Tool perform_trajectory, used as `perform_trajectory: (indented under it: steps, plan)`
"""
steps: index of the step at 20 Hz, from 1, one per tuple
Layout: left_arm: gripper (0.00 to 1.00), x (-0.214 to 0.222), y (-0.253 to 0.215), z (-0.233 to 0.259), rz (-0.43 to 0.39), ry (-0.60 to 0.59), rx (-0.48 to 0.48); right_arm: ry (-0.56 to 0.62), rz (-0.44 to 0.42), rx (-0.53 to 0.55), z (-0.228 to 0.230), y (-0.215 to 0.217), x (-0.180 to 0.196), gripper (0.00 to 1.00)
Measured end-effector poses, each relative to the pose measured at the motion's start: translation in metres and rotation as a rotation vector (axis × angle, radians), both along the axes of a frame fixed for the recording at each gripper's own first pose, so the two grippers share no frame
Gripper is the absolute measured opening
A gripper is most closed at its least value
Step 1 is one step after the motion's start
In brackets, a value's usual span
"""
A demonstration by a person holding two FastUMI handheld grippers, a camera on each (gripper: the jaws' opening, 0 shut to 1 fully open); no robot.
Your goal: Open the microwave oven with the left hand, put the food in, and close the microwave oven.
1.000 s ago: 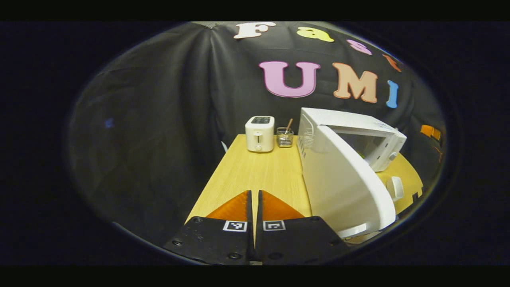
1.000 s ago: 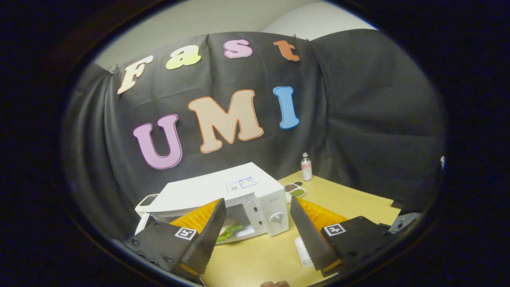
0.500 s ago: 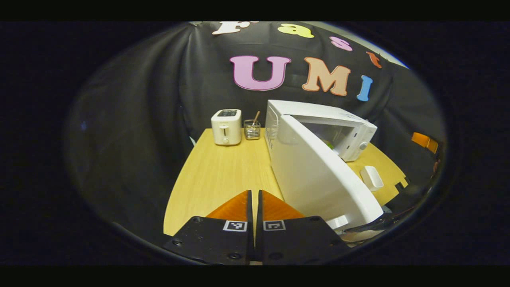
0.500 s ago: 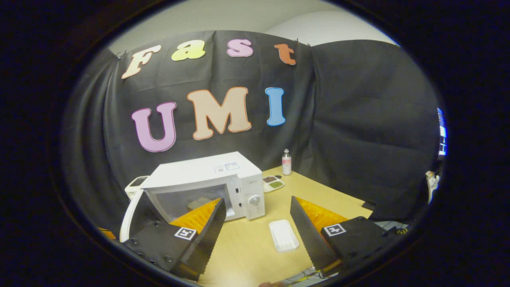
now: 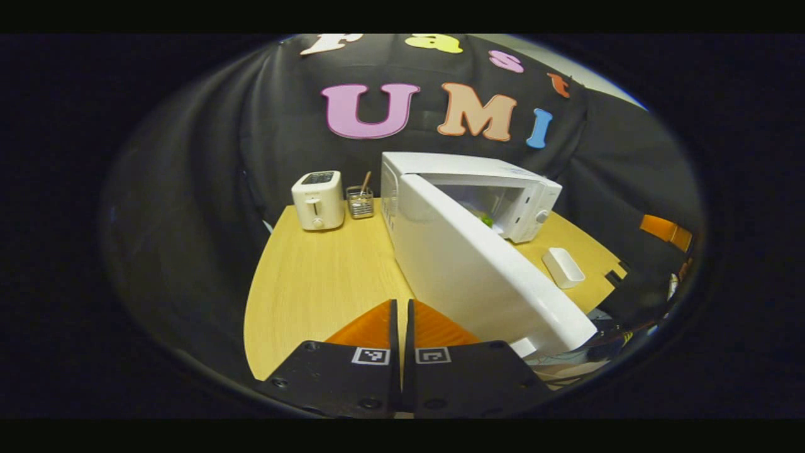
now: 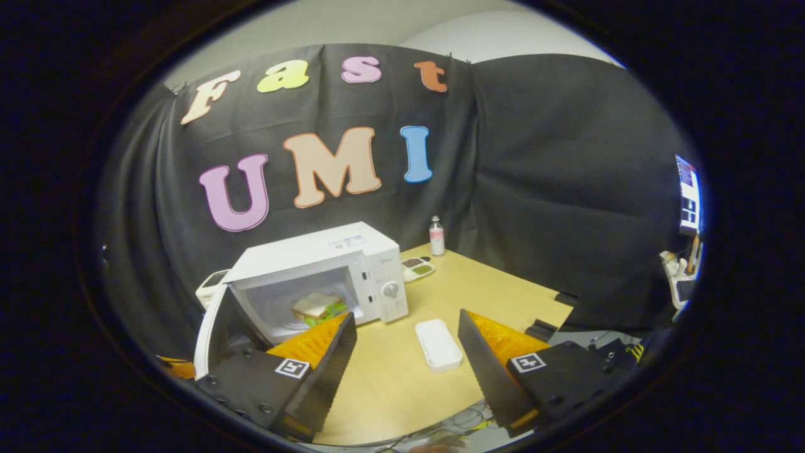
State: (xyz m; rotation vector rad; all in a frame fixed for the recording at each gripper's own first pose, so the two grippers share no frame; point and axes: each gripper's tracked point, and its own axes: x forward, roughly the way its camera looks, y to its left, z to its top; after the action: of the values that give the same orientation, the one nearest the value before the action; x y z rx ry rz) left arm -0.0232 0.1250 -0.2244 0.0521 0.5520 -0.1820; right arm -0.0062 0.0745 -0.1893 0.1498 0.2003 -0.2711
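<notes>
White microwave (image 6: 327, 264) sits on wood table (image 6: 402, 377) w/ door (image 5: 478, 277) swung wide open. Sandwich (image 6: 316, 306) w/ green lettuce lies inside cavity. Top sticker and front logo too small to read. Left gripper (image 5: 400, 314): fingers pressed together, holding nothing, low over table just beside door. Right gripper (image 6: 405, 343): spread wide, empty, above empty white tray (image 6: 438, 344). Toaster (image 5: 318, 200) at table's far end.

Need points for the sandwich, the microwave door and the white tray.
sandwich (image 6: 316, 306): right gripper view, on the top bread slice, inside the microwave.
microwave door (image 5: 468, 270): left gripper view, on the door's outer face.
white tray (image 6: 438, 344): right gripper view, on its inner floor.
</notes>
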Motion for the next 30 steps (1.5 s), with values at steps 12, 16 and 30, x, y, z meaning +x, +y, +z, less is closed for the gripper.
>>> perform_trajectory:
  steps: [12,16,30]
  plan:
    - [0.01,0.020,-0.042,0.005,0.026,-0.002,0.068,0.038,0.024,0.004,-0.003,-0.063,0.043,0.99]
    - [0.01,0.030,-0.063,0.008,0.071,-0.003,0.073,0.057,0.086,0.031,-0.010,-0.081,0.072,0.91]
    - [0.01,0.066,-0.172,0.007,0.136,-0.043,-0.003,0.083,0.288,0.030,-0.026,-0.122,0.141,0.99]
